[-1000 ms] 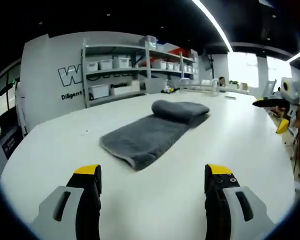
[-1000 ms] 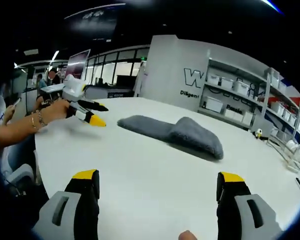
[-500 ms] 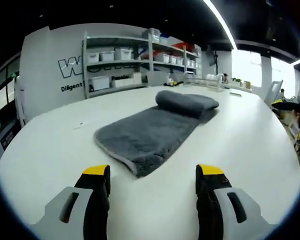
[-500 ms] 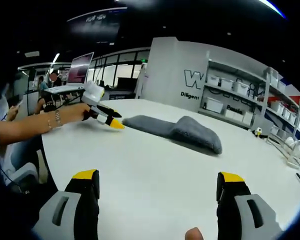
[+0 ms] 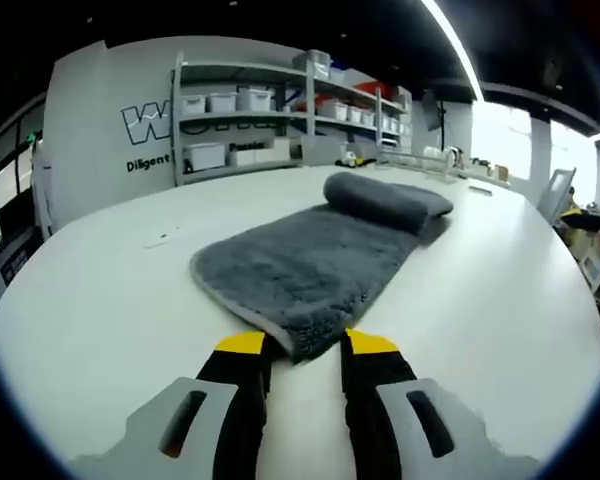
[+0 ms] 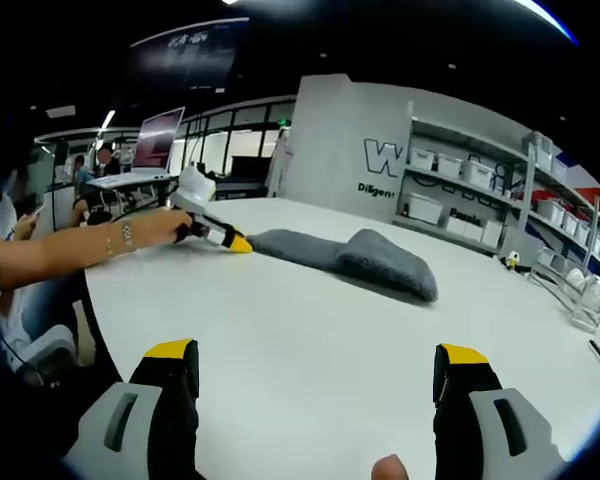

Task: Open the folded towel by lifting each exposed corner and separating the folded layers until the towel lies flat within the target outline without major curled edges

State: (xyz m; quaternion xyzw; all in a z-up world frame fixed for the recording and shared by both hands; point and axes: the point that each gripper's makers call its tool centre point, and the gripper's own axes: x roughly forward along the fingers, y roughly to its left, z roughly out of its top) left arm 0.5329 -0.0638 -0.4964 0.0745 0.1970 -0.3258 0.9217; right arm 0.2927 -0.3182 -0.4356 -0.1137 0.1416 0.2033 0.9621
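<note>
The left gripper (image 5: 298, 348) sits at the near corner of the towel (image 5: 310, 262), its yellow-tipped jaws drawn close on either side of the corner's edge; whether they already pinch the cloth or merely bracket it I cannot tell. The towel lies on the white desk (image 5: 100, 290), its near part spread in one flat layer, its far end folded over into a thick bulge nearest the shelving (image 5: 280, 115) behind it. To the right of the towel, the right gripper (image 6: 320, 365) hangs above bare desk with its jaws wide apart and nothing between them; from its view the left gripper (image 6: 220, 236) shows touching the towel's (image 6: 355, 258) thin end, the person's forearm (image 6: 80, 250) reaching in behind it.

The step in hand looks like the first corner grasp; the far fold is not yet opened, and no target outline can be made out on the desk. The next move probably calls for a firm closure on the corner, then bringing the right gripper across to the folded end to lift that layer off.

Compared with a second ago, the left gripper's jaws have narrowed from wide apart to nearly together and have come right up to the towel's edge; the right gripper has kept its wide opening, well apart from the towel.
</note>
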